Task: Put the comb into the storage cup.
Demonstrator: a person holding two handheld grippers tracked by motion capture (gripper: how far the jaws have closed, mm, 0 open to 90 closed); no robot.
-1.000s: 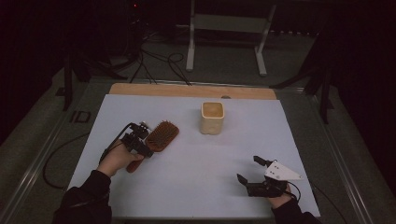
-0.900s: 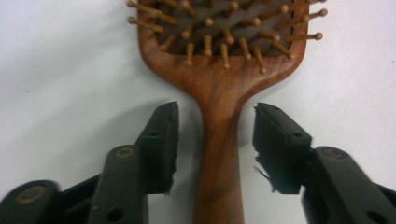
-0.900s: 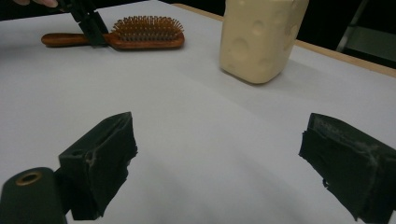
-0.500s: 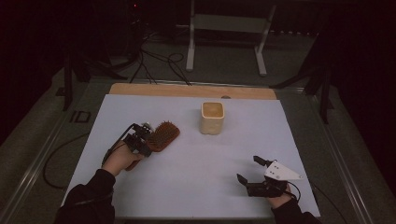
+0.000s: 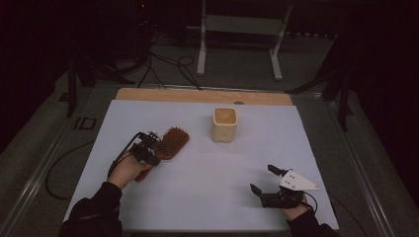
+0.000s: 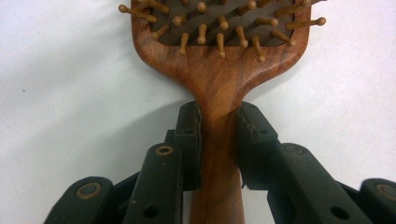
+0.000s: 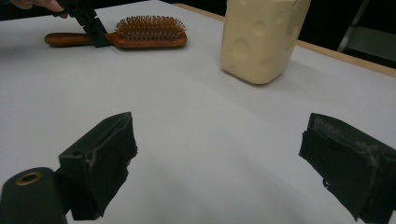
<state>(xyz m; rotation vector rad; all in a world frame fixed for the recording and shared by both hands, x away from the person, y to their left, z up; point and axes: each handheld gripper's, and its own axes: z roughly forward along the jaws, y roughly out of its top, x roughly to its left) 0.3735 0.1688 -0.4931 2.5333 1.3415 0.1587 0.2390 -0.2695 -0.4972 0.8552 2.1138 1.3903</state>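
Wooden hairbrush [image 6: 219, 88]: lying flat on the white table [image 5: 207, 197], bristles up, to the left of the cream cup [image 5: 225, 124] and a little nearer the person; its handle is pointing away from the cup, back toward the person's left hand.

Left gripper [image 6: 218, 126]: sitting over the brush's neck, where the handle is widening into the head. Its jaws have just been closing, and in the left gripper view both pads are now pressing against the sides of the handle, so the brush is being clamped rather than merely straddled.

Right gripper [image 7: 219, 163]: resting low over the table, well to the right of the cup and nearer the person, with its jaws standing wide apart and nothing between them. It is facing the cup and the brush from a distance.

Cream cup: standing upright toward the far middle of the table, its dimpled wall showing in the right gripper view, apart from both grippers and from the brush.

Step in hand: judging by the pads on the handle, the grasp on the brush is being completed while the brush is resting on the table.

Next move: probably a lift. It is calling for a firm squeeze first, then a straight rise, since the grip is sitting close to the heavy head and the smooth, tapered handle could be slipping or tipping between the pads.
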